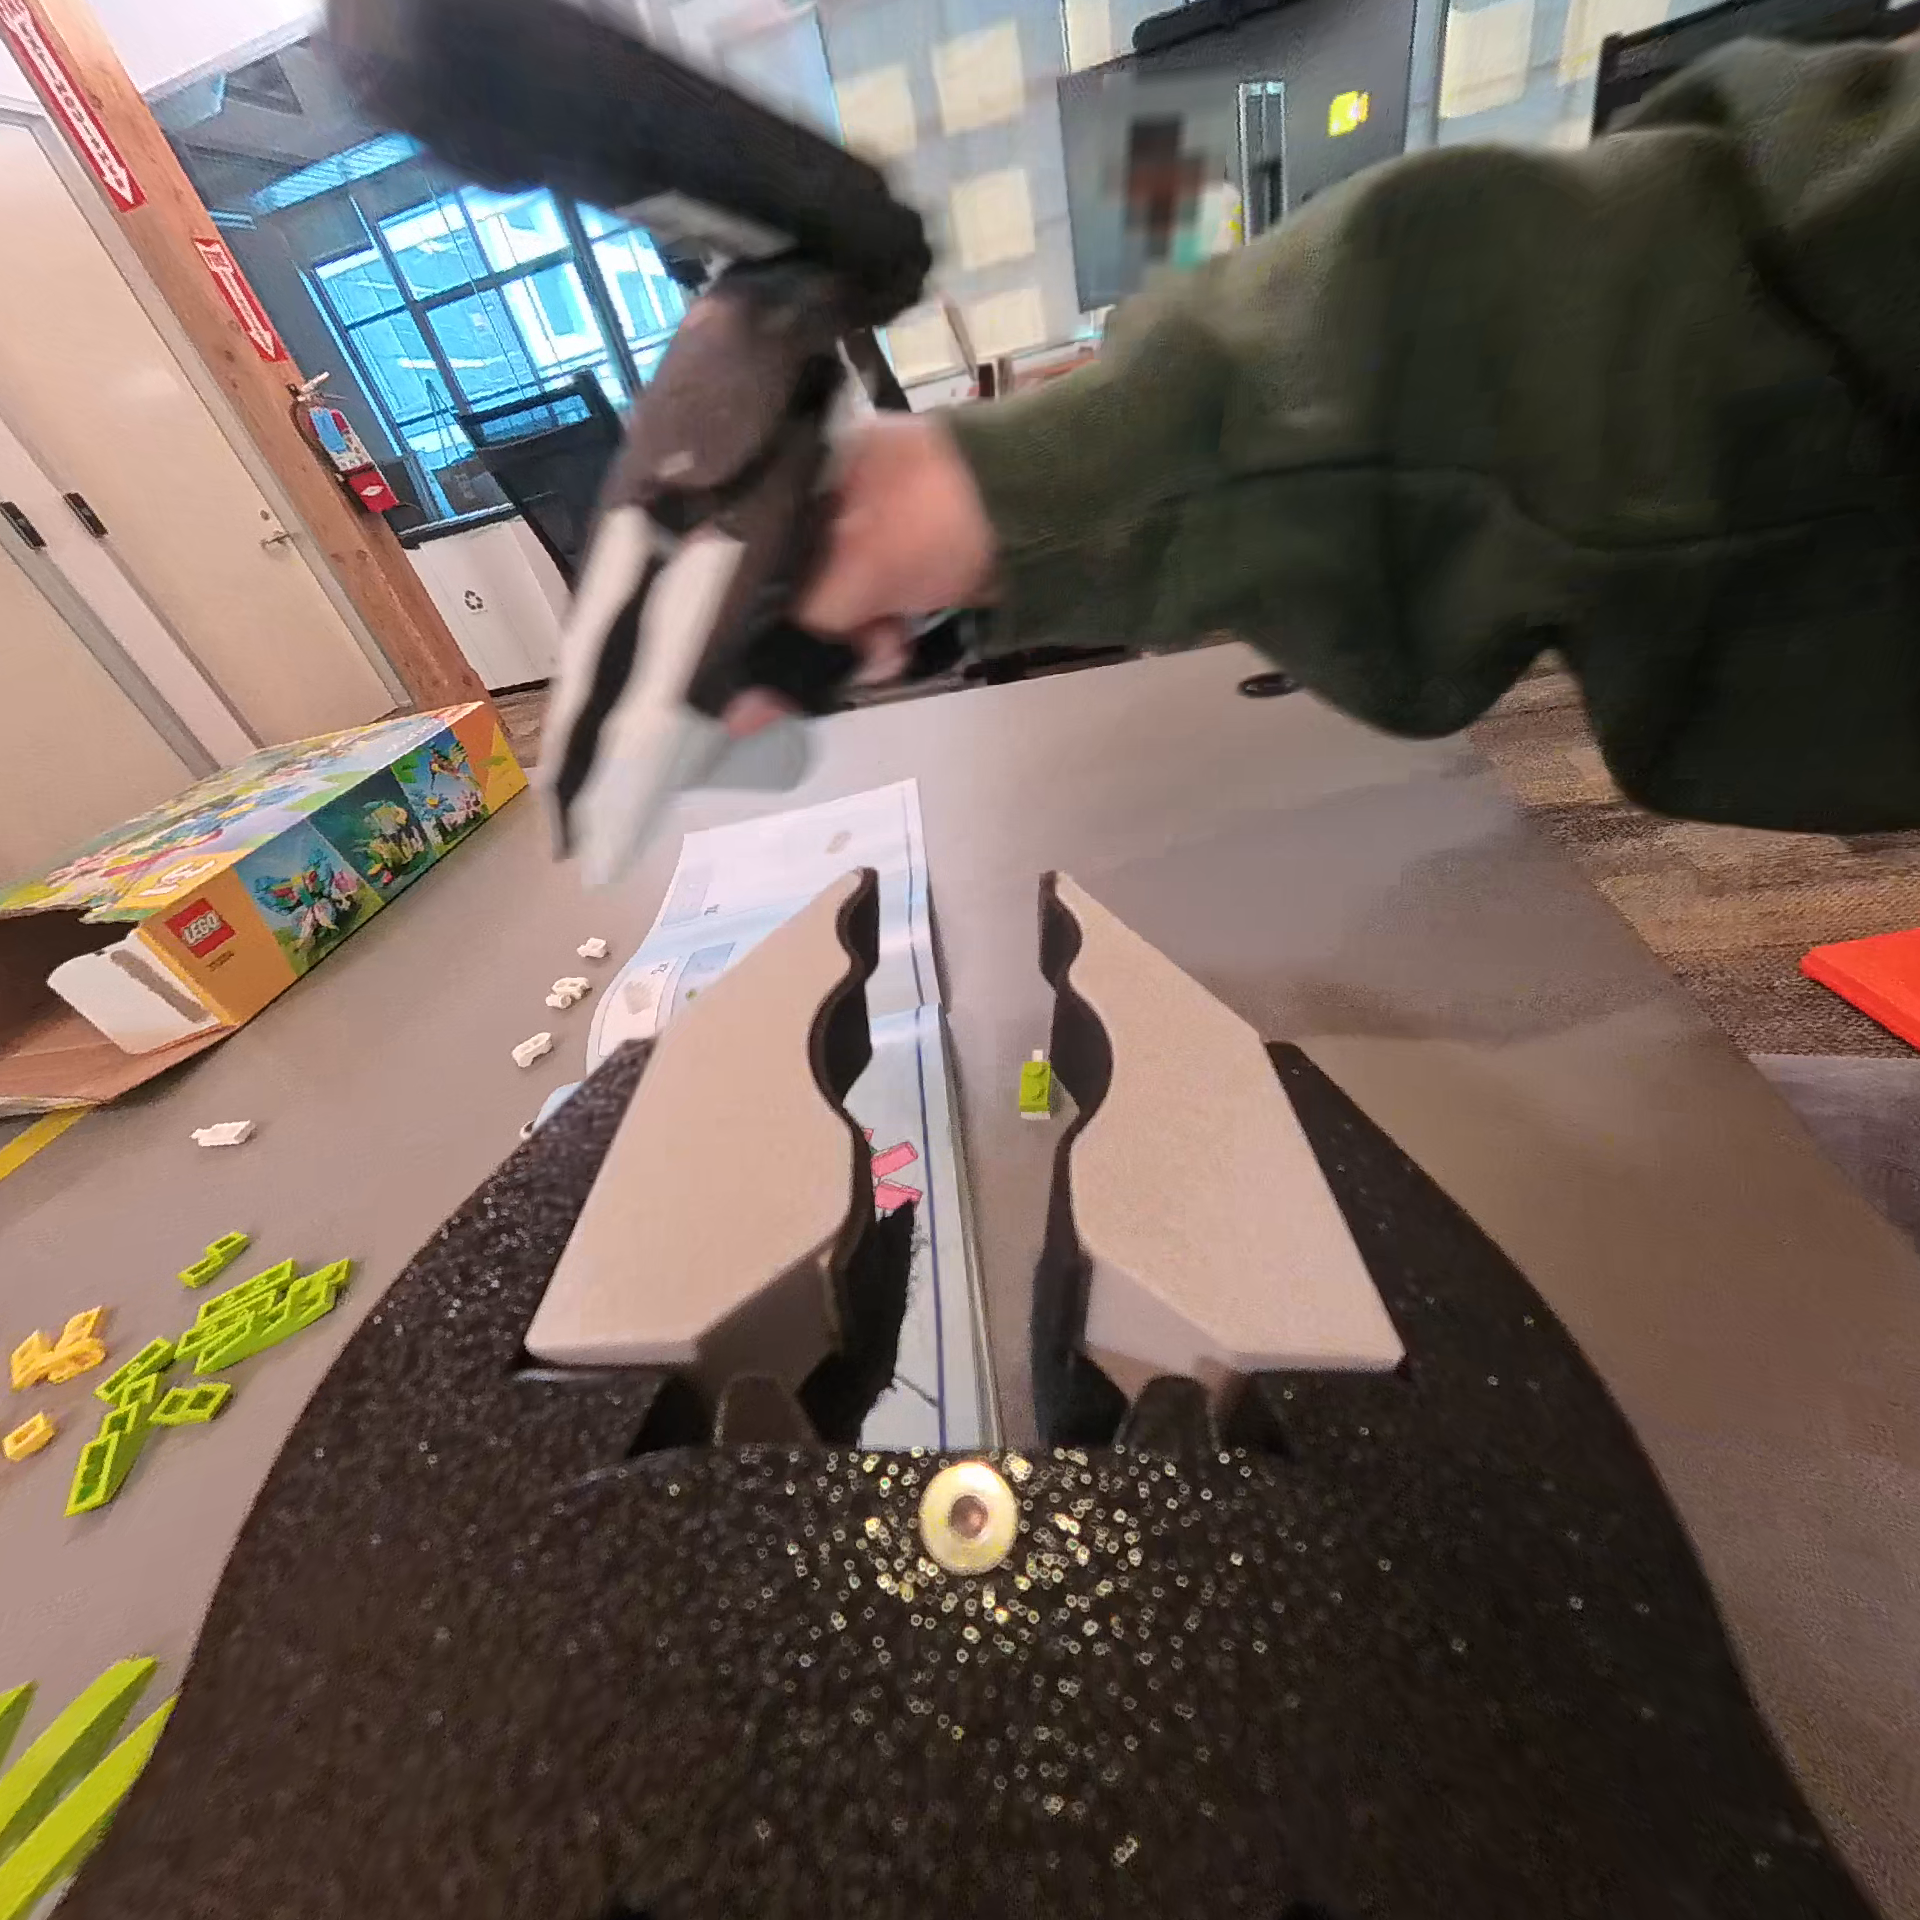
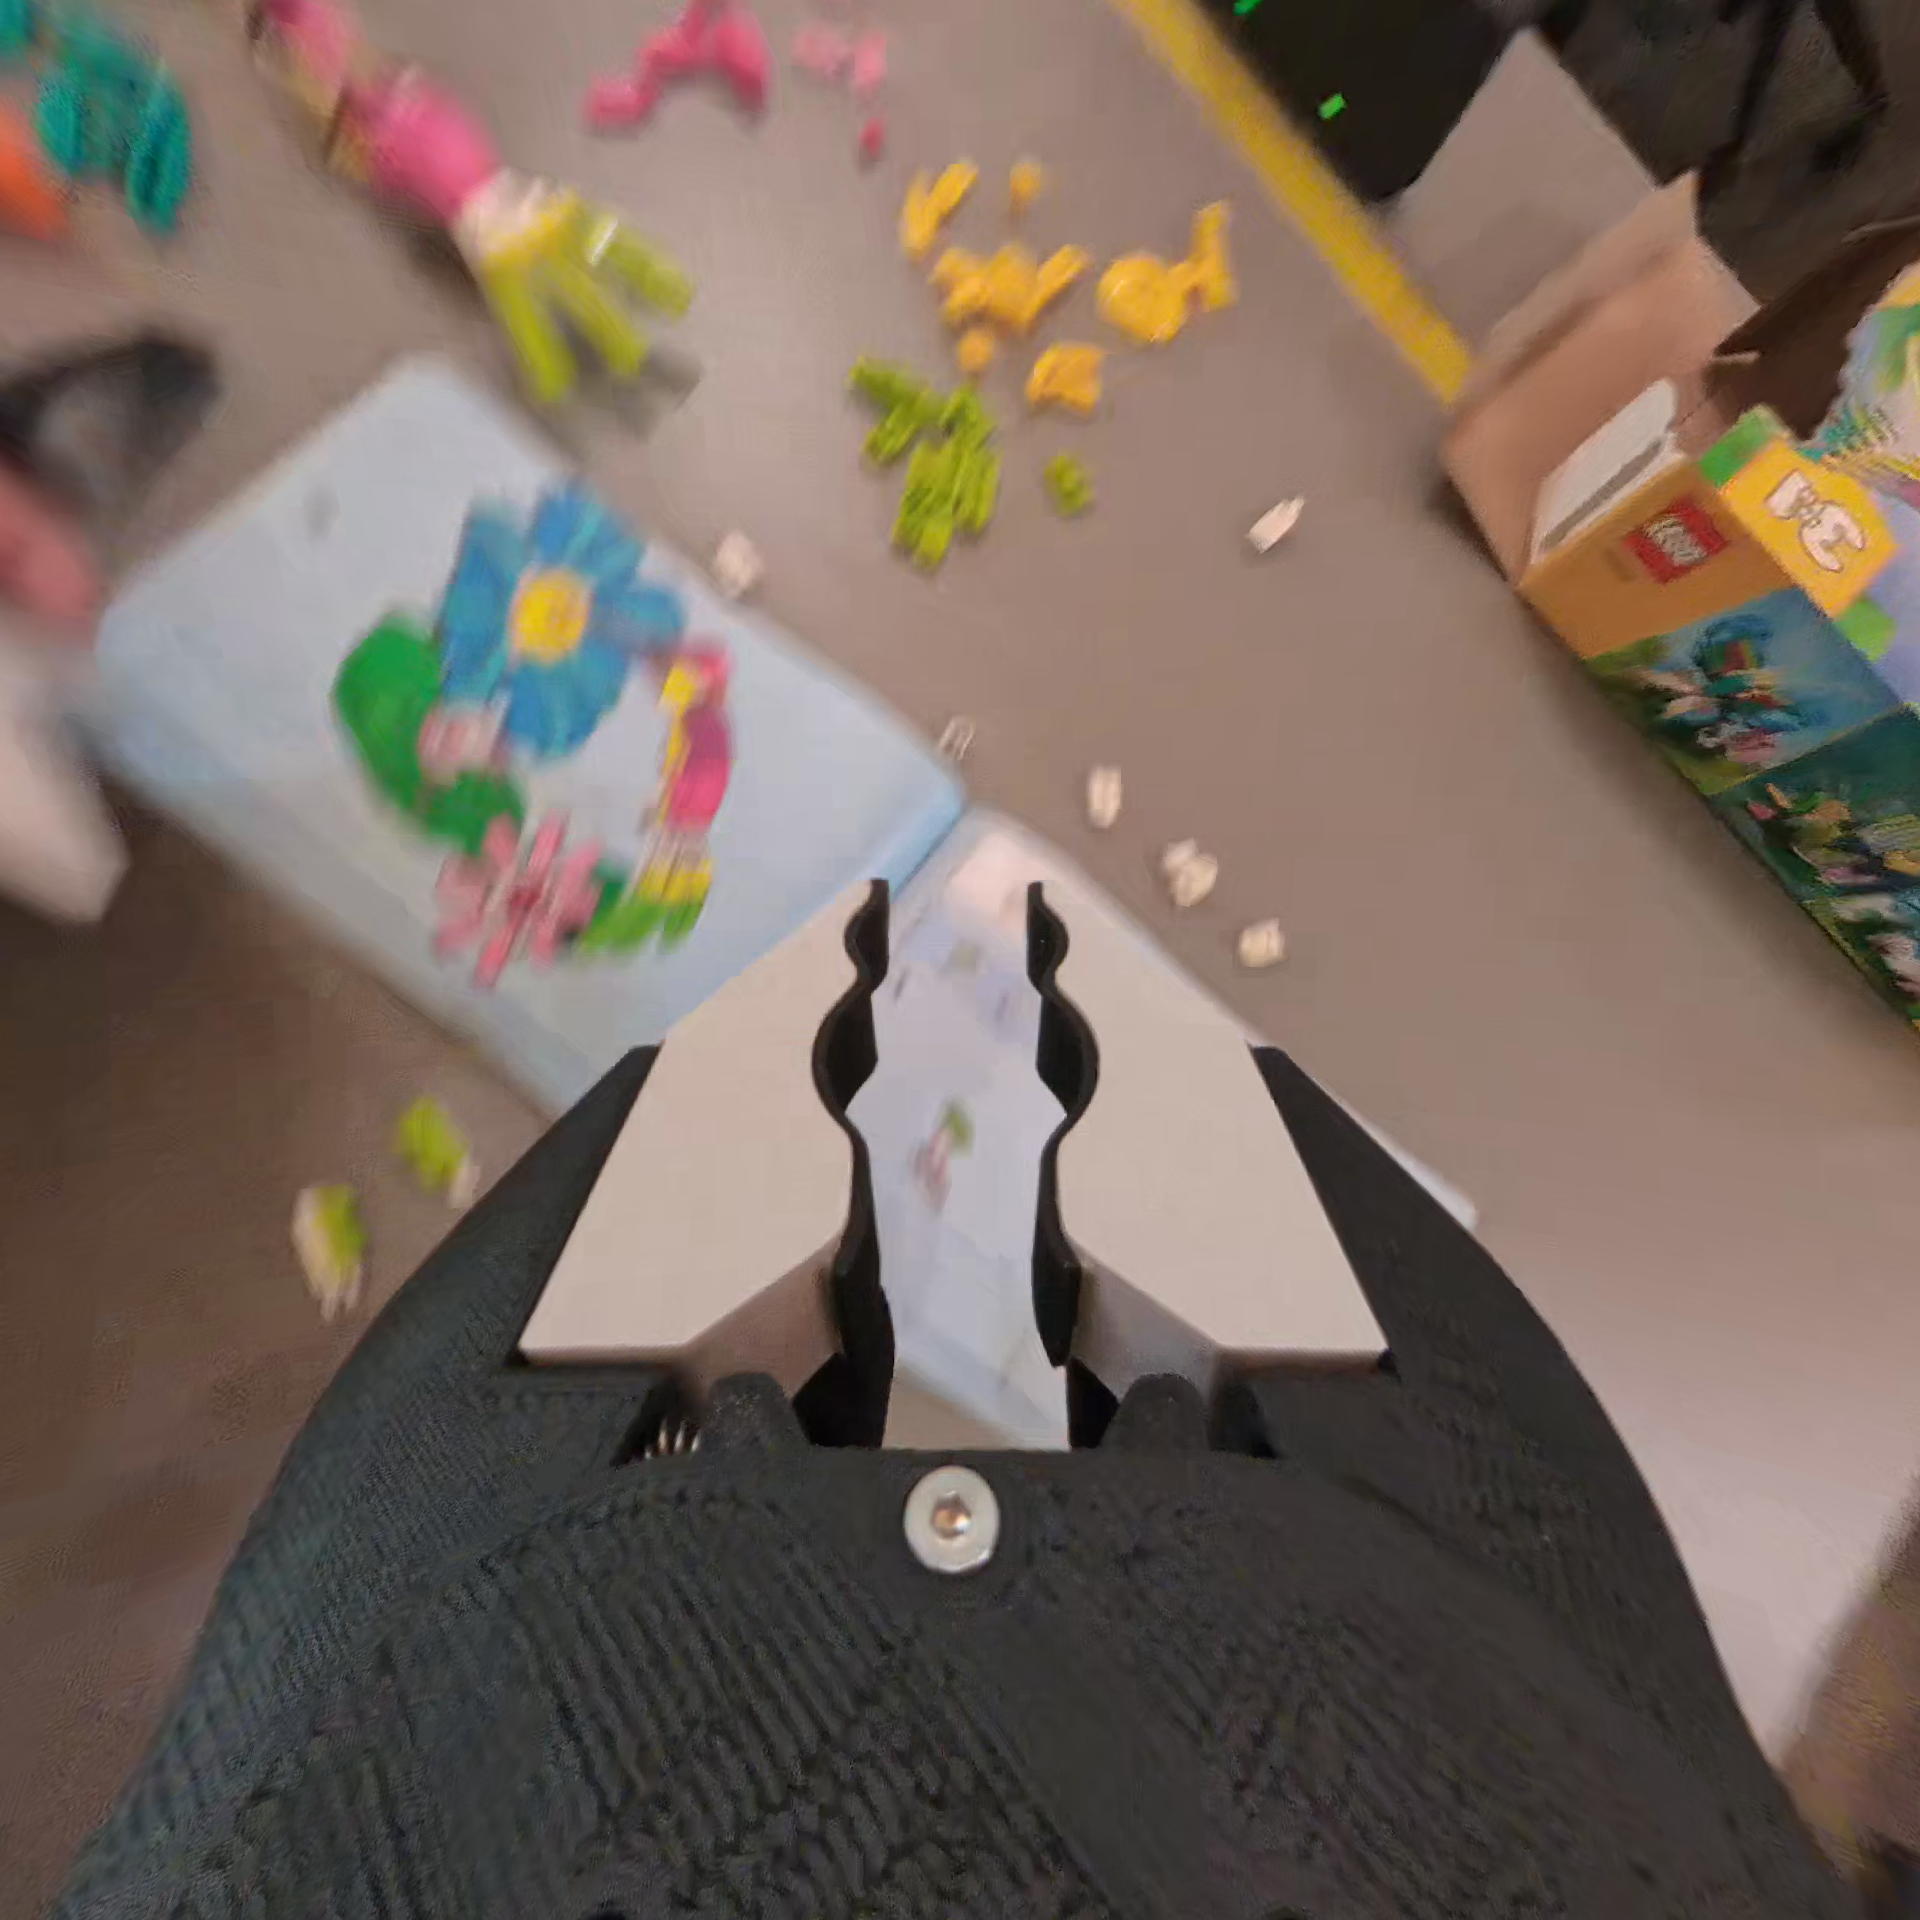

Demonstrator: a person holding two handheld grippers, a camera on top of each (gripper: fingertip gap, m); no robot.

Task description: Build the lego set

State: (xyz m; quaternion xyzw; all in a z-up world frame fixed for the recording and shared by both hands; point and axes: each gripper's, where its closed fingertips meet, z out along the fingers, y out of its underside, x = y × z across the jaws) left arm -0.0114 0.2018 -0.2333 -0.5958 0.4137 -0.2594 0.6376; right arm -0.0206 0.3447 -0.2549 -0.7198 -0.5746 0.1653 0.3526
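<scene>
- On the grey tabletop (image 1: 1299, 831), your loose bricks lie in colour groups: lime-green plates (image 1: 223, 1340), yellow pieces (image 2: 1049, 281), small white pieces (image 1: 566, 992), and pink parts (image 2: 686, 62) farther off.
- Your left gripper (image 1: 956, 914) hovers low over the open pale-blue instruction booklet (image 2: 520, 665), jaws apart and empty; a small lime-green brick (image 1: 1035, 1086) stands just beside its right finger.
- Your right gripper (image 2: 956, 914) hangs above the booklet's pages, jaws apart, holding nothing.
- Both views are blurred, so steady your hands first; then, I judge, line one gripper squarely over a single brick and close on its flat sides.
- The colourful cardboard set box (image 1: 312, 852) at the table's edge carries a red logo and printed numbers; the booklet's printing is too blurred to read.
</scene>
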